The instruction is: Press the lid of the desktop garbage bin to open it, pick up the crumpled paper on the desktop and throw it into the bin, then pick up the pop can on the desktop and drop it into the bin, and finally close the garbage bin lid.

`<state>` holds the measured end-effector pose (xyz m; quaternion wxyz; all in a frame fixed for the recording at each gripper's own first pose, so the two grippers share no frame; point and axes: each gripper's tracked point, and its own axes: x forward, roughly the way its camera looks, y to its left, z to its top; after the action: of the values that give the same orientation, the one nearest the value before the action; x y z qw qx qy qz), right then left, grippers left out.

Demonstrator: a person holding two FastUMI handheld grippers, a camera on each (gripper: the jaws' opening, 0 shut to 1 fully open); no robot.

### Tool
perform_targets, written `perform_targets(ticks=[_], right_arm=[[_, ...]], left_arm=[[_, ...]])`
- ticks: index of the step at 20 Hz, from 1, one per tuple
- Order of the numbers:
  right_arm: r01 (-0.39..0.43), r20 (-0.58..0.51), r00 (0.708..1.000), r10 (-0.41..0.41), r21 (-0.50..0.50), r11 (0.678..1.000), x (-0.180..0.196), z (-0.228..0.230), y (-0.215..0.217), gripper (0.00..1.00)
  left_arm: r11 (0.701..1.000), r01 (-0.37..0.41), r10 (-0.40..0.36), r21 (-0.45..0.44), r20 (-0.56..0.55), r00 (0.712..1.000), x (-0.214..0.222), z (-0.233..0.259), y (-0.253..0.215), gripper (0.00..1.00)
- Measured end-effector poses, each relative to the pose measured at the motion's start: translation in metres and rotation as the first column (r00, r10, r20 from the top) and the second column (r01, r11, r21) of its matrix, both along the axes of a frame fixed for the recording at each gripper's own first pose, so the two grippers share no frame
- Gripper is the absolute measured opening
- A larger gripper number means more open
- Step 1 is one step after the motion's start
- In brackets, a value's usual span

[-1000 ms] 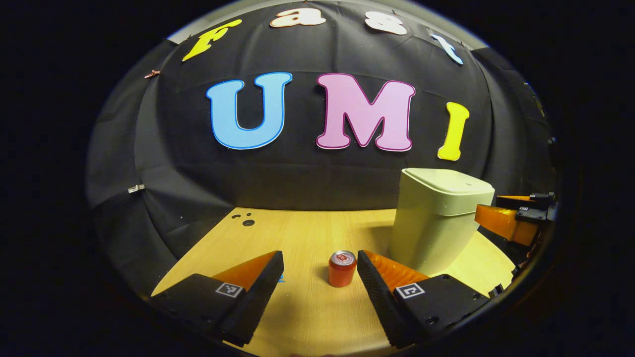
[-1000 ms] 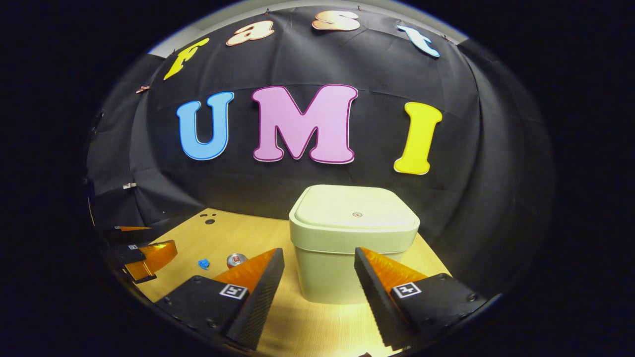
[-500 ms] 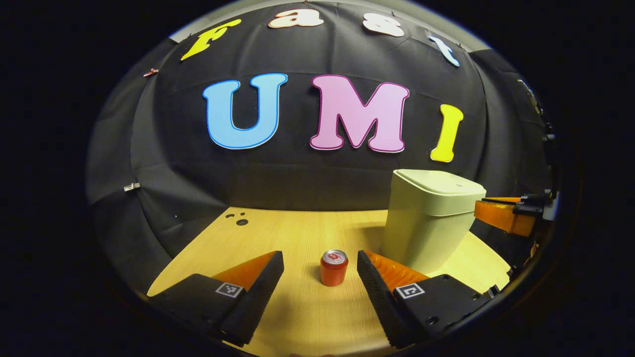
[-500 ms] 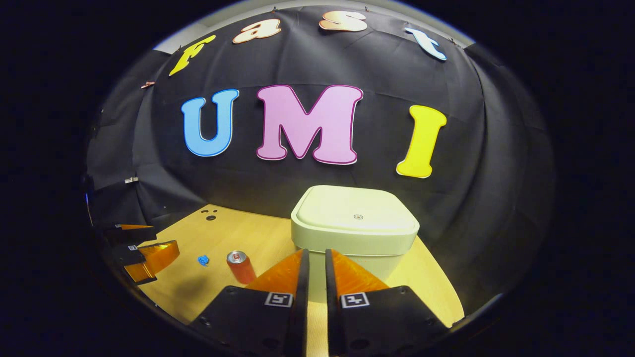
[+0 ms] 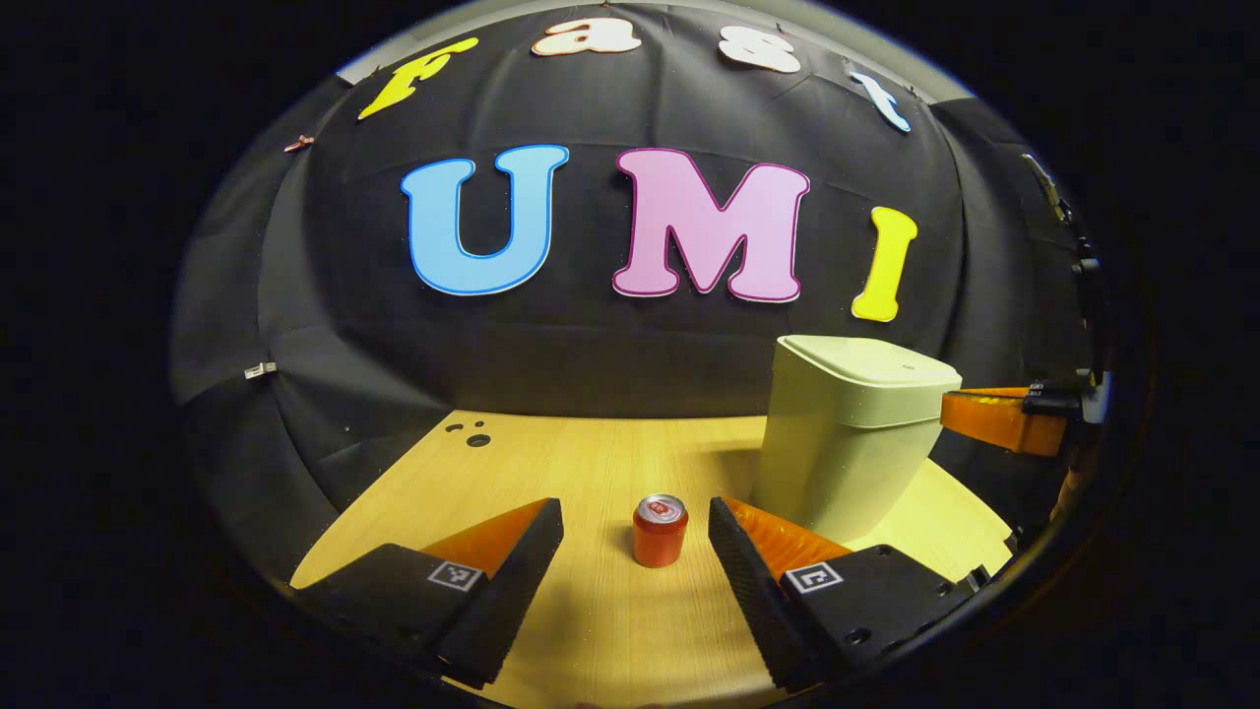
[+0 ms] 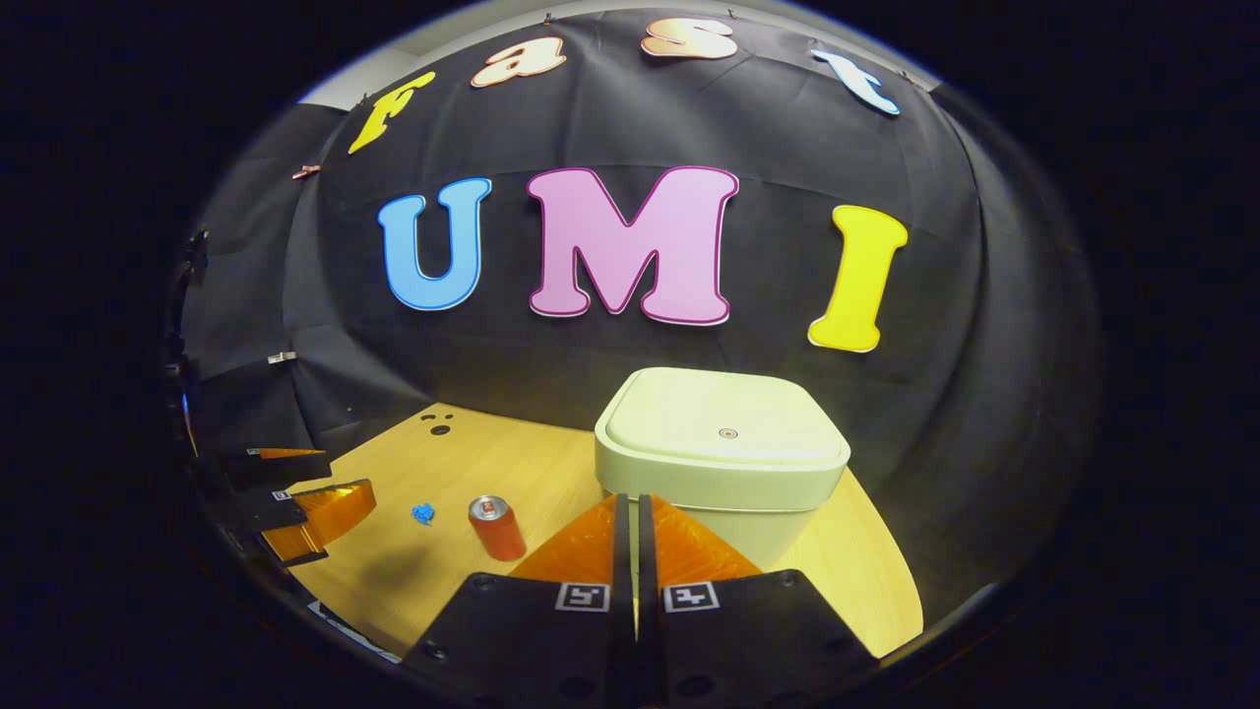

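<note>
Right gripper view: right tongs (image 6: 628, 512) pressed together at bottom centre, empty; beyond, one pop can (image 6: 496, 527) upright and one blue paper crumple (image 6: 422, 513) at lower left on the table (image 6: 551, 473); one bin (image 6: 726, 463), lid down, centre. Left tongs (image 5: 635, 532) gape, can between, untouched.

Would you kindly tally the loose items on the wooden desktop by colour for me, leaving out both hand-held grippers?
Red: 1, the pop can
Blue: 1, the crumpled paper
Pale green: 1, the desktop garbage bin, lid down
Total: 3
</note>
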<state>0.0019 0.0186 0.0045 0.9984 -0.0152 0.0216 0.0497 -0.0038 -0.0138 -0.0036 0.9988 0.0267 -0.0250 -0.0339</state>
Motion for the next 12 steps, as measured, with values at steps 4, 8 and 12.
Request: perform_targets(ticks=[4,8,12], right_arm=[[0.007,-0.009,1.0,-0.006,0.017,1.0,0.007,0.012,-0.009,0.05],[0.044,-0.008,0.999,-0.044,0.064,0.997,0.024,0.029,-0.025,0.05],[0.081,-0.006,0.997,-0.081,0.051,0.995,0.046,0.036,-0.042,0.05]], left_arm=[[1.0,-0.002,0.002,-0.003,-0.002,1.0,0.001,-0.001,0.0,0.95],[1.0,-0.003,0.003,-0.007,-0.011,1.0,0.003,-0.002,0.0,0.96],[1.0,-0.007,0.007,-0.006,-0.02,1.0,0.005,-0.004,0.002,0.96]])
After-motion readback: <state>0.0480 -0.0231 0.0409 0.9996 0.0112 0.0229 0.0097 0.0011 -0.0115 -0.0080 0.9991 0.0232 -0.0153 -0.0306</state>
